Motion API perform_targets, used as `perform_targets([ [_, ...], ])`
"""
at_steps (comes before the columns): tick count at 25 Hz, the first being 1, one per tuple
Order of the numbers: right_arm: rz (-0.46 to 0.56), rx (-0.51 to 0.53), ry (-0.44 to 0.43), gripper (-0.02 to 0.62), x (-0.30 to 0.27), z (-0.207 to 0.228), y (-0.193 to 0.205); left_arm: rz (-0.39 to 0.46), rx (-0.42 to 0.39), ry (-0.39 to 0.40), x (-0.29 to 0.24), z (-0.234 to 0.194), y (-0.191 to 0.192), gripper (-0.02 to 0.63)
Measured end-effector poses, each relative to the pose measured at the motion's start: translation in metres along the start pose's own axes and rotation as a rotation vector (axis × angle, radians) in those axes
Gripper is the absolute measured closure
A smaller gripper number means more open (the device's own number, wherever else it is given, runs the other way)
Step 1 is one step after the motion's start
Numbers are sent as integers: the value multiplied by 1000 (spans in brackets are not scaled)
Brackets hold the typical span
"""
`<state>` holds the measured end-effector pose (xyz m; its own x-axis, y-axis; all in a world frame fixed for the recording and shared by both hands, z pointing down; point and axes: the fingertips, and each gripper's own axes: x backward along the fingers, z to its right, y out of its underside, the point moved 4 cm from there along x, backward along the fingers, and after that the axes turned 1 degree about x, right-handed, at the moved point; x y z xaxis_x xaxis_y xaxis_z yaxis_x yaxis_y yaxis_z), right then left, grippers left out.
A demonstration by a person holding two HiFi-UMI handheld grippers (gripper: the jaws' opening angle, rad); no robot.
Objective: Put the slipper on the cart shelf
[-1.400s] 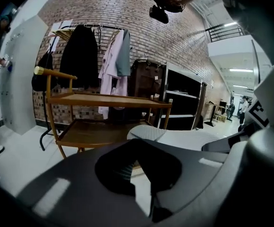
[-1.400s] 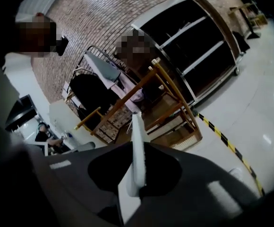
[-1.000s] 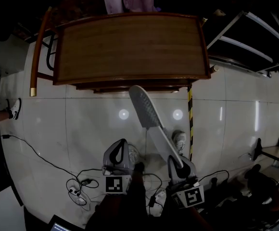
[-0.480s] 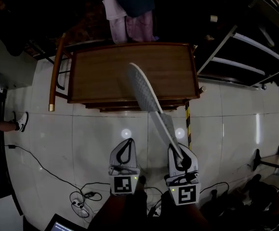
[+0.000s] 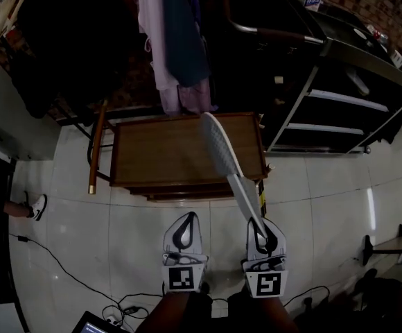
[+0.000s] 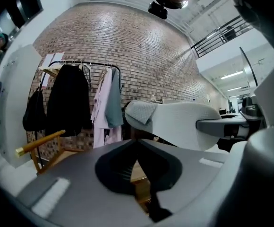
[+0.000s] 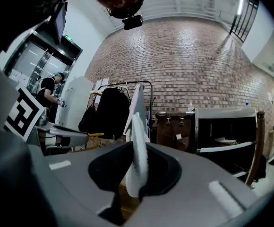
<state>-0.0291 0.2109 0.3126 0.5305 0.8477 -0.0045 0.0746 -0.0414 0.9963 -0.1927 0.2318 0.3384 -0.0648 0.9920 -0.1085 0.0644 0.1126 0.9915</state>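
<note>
A wooden cart [image 5: 173,151] stands on the pale tiled floor [image 5: 69,234]. Its top shelf [image 5: 152,159] shows plain wood grain, and lower shelf edges jut out beneath the front. Black cables [image 5: 48,252] trail over the tiles, and a yellow-black strip [image 5: 262,191] lies by the cart's right corner. A dark rack [image 5: 339,96] stands just right of it.

The head view looks steeply down from above the person onto the floor [image 5: 118,227], with the left tongs [image 5: 186,218] and right tongs [image 5: 259,227] at its near edge. Each gripper view sits low, close behind its own tongs, and faces roughly level toward the far brick wall [image 6: 141,46]. All three views share the clothes rack [image 6: 64,103] and the slipper [image 5: 222,148].
</note>
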Motion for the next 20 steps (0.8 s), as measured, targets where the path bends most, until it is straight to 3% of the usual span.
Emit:
perform_targets([
  [10, -41, -8, 76, 546, 16, 84, 5, 37, -1, 50, -35, 73, -26, 591],
  [16, -86, -27, 151, 546, 30, 166, 19, 28, -26, 114, -83, 140, -25, 591],
  [20, -110, -21, 206, 546, 44, 233, 33, 17, 4, 155, -119, 197, -17, 591],
])
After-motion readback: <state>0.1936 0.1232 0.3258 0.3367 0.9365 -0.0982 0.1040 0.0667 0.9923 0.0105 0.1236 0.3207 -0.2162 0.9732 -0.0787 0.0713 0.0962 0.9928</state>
